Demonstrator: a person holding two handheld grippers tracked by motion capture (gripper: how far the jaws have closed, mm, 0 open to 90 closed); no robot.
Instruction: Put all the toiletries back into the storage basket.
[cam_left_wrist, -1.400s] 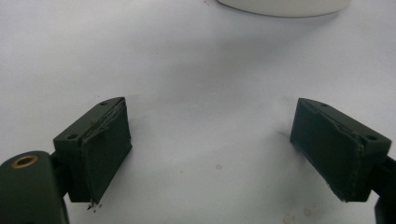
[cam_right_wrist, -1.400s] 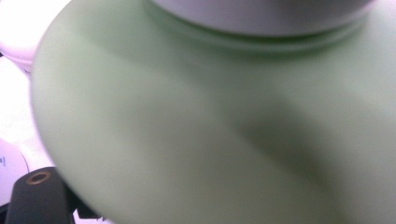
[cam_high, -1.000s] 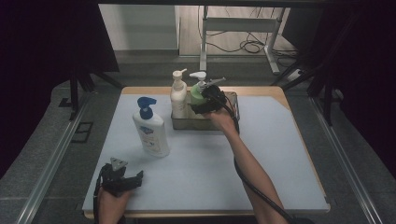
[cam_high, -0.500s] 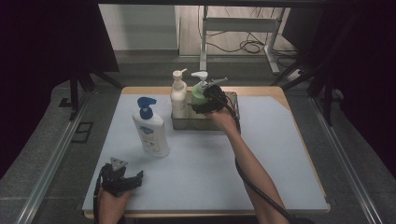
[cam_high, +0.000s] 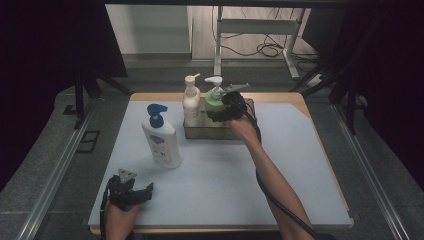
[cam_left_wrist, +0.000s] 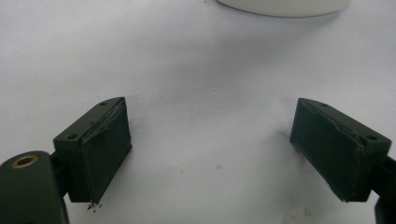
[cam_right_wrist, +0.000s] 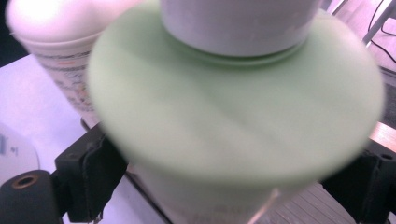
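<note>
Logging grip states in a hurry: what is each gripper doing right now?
Left gripper: open, holding nothing, resting on the table.
Right gripper: shut on the green bottle in the tray.

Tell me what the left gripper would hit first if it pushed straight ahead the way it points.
Likely the white bottle with the blue pump: its base shows ahead of the open left gripper, with bare mat between. Depth is unclear.

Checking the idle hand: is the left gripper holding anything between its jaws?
No, the left gripper has its jaws spread wide with just the bare pale table mat between them.
</note>
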